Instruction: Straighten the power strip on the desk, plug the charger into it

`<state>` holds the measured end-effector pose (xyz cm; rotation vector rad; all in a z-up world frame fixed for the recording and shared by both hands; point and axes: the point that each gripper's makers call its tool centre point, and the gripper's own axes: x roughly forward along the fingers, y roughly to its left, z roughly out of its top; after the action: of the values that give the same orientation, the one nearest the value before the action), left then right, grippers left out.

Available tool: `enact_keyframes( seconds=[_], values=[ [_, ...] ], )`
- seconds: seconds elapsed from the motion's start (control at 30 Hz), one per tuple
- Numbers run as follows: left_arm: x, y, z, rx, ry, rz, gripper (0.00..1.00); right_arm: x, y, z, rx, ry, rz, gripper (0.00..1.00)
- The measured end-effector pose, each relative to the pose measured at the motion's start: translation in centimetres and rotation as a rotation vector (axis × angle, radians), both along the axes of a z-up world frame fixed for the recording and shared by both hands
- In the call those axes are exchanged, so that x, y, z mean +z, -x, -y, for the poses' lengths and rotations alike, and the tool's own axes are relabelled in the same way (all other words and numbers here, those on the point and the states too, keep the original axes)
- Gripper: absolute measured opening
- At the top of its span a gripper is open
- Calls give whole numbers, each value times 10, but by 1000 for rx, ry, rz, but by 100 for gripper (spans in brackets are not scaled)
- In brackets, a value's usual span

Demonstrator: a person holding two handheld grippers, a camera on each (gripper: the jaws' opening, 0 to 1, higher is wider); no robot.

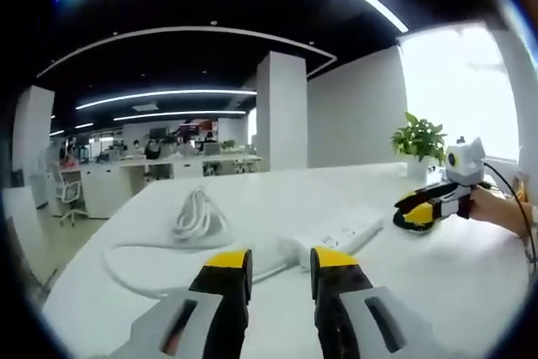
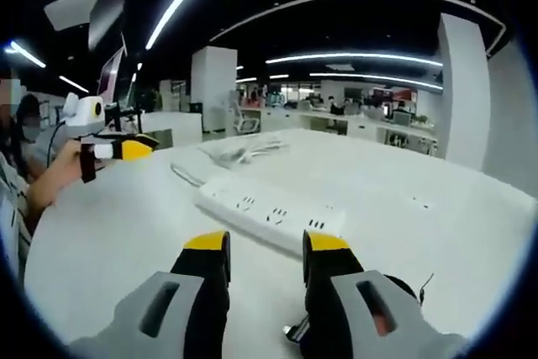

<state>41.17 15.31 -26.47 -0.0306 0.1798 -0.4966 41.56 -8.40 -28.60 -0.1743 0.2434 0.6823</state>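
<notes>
Currently pre-grasp — both claws spread, holding nothing. Power strip [image 2: 271, 212] lies askew on the desk [image 2: 437, 233], at 12 o'clock just ahead of the right gripper [image 2: 265, 251]. Next: pinch one end and square it up. Left gripper [image 1: 281, 265] view adds the coiled cable [image 1: 197, 216] at 11 o'clock — charger not identifiable.

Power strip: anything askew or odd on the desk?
The power strip lies at a diagonal across the white desk, its cable loosely bunched beyond it. No plug sits in its visible sockets. Nothing looks spilled or damaged.
</notes>
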Motion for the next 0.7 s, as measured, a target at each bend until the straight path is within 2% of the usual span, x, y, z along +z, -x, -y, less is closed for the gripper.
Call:
enact_keyframes(
  seconds=[0.23,0.7],
  values=[
    [1,-7,1,6,18,-1,28,4,-4,-3,17,-7,9,34],
    [1,-18,9,-19,5,-22,28,6,-17,-12,54,-4,12,34]
  ],
)
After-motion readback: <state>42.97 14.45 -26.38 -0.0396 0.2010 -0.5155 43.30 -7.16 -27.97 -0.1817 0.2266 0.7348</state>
